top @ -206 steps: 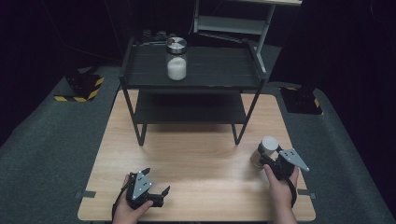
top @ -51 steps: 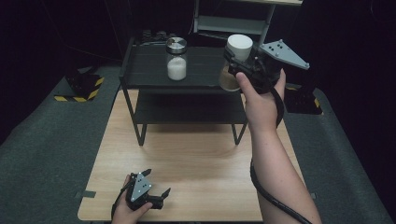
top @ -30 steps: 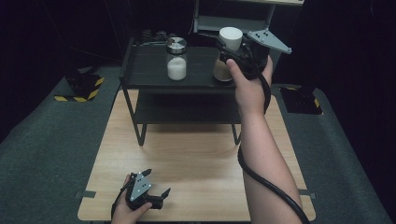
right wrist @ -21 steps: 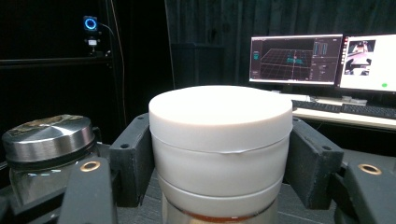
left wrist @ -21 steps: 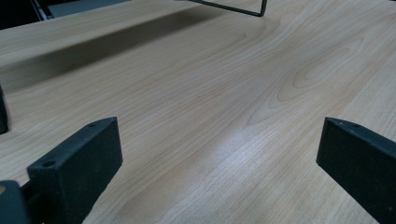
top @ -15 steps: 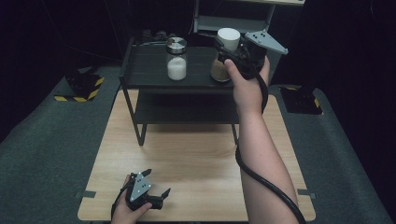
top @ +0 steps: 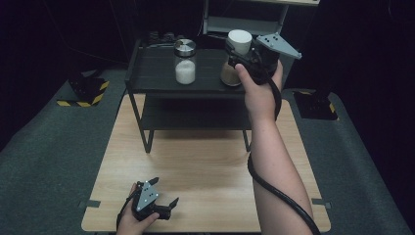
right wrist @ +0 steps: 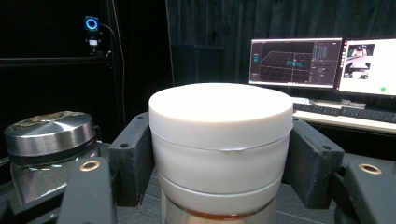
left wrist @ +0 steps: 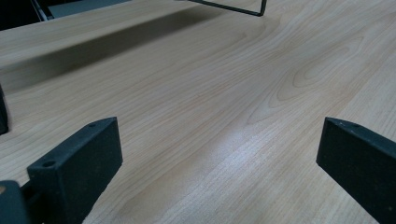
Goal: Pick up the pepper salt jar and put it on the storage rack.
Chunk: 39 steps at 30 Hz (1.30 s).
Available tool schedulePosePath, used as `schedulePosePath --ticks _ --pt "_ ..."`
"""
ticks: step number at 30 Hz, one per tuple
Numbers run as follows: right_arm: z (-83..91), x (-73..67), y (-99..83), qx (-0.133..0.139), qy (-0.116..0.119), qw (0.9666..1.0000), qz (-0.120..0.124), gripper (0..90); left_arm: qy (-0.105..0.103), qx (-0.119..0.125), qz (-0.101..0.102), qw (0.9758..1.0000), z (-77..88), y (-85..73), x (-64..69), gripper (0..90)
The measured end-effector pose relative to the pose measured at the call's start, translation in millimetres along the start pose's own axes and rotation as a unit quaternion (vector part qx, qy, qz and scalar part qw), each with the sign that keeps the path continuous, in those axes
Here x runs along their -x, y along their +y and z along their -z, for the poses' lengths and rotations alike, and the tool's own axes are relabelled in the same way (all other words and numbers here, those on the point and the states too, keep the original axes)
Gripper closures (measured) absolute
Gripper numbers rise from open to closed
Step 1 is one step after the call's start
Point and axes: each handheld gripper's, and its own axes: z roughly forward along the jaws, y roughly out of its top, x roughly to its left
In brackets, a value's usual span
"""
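Upper centre of high view: your right gripper (top: 239, 58) clamps white-lidded jar (top: 238, 45) on shelf (top: 151, 73), right of salt jar (top: 185, 61). Lower left: your left gripper (top: 159, 195) gapes, on table (top: 205, 161).

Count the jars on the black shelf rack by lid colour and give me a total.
Glass jar with white lid and brown contents, held by the right gripper: 1
Glass jar with silver metal lid and white contents: 1
Total: 2
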Motion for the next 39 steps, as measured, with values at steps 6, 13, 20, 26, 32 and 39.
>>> schedulePosePath --ticks 6,13,20,26,32,39 --pt "-0.4 -0.4 4.8 -0.005 0.001 1.0 0.0 27.7 -0.001 0.0 0.0 1.0 0.1 0.0 -0.3 0.7" --pt "1.7 -2.0 8.1 -0.015 0.003 0.9999 -0.002 7.9 0.0 0.0 -0.004 1.0 0.4 0.0 0.1 0.7" --pt "8.1 -3.0 6.0 -0.016 0.01 0.9998 0.002 0.3 0.0 -0.001 -0.004 1.0 0.3 0.2 0.5 0.7" --pt "17.3 -1.5 4.7 -0.009 0.009 0.9999 -0.001 0.3 -0.001 -0.003 -0.004 1.0 -0.2 1.0 0.3 0.7" --pt "27.4 -1.1 2.8 -0.002 0.018 0.9998 -0.002 0.3 0.001 0.001 -0.003 1.0 0.5 -0.3 0.5 0.7" --pt "41.8 -1.1 -5.2 0.007 0.033 0.9994 0.001 0.3 0.005 0.004 0.0 1.0 0.8 -1.3 1.3 0.7"
